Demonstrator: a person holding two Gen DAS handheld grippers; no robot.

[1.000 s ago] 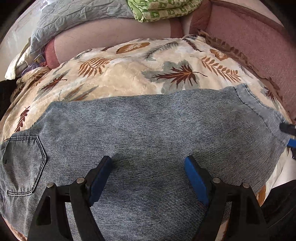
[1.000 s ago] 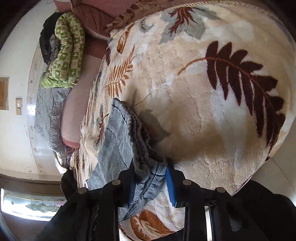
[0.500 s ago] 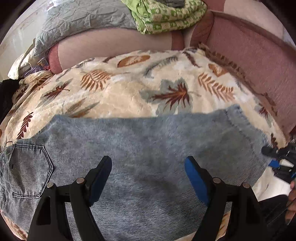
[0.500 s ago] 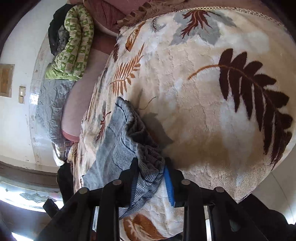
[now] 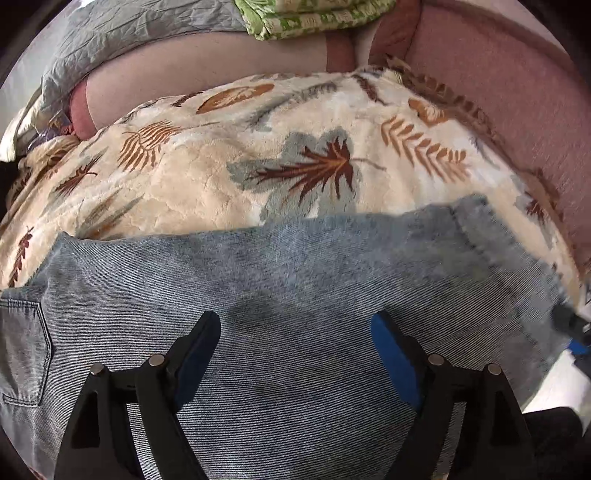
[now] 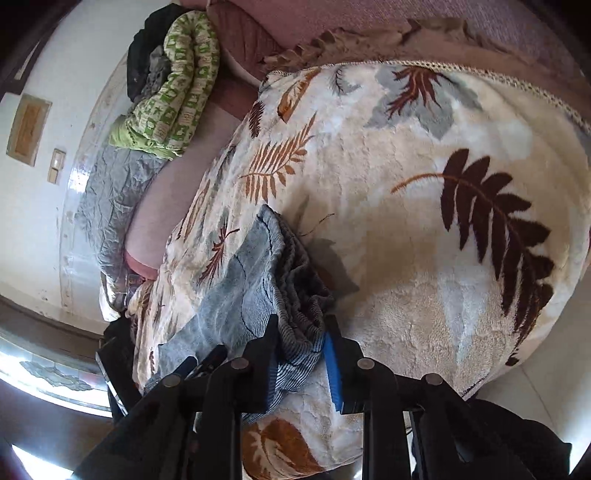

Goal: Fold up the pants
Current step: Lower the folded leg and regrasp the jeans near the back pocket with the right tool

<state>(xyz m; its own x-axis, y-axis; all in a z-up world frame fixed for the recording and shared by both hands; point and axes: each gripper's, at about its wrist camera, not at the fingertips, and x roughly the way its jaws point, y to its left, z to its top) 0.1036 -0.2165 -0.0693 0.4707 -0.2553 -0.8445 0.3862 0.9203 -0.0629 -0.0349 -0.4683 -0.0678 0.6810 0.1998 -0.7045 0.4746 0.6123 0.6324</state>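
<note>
Blue denim pants (image 5: 295, 280) lie spread across a leaf-patterned blanket (image 5: 207, 184), a back pocket at the left edge and the leg hem at the right. My left gripper (image 5: 295, 339) is open, its blue-padded jaws wide apart just above the denim. My right gripper (image 6: 299, 332) is shut on the bunched hem end of the pants (image 6: 258, 280), lifting it slightly off the blanket (image 6: 424, 221). The right gripper also shows blurred at the right edge of the left wrist view (image 5: 572, 328).
A green patterned quilt (image 5: 314, 14) and a grey blanket (image 5: 122, 37) lie along the pink sofa back (image 5: 498, 85). In the right wrist view the quilt (image 6: 177, 85) and a white wall (image 6: 55, 110) are at the left. Floor shows at the lower right (image 6: 554, 376).
The left gripper dipped closer to the denim after a brief rise, still open. The right gripper keeps its hold on the hem and has shifted slightly, the bunched fabric rising between its jaws.
</note>
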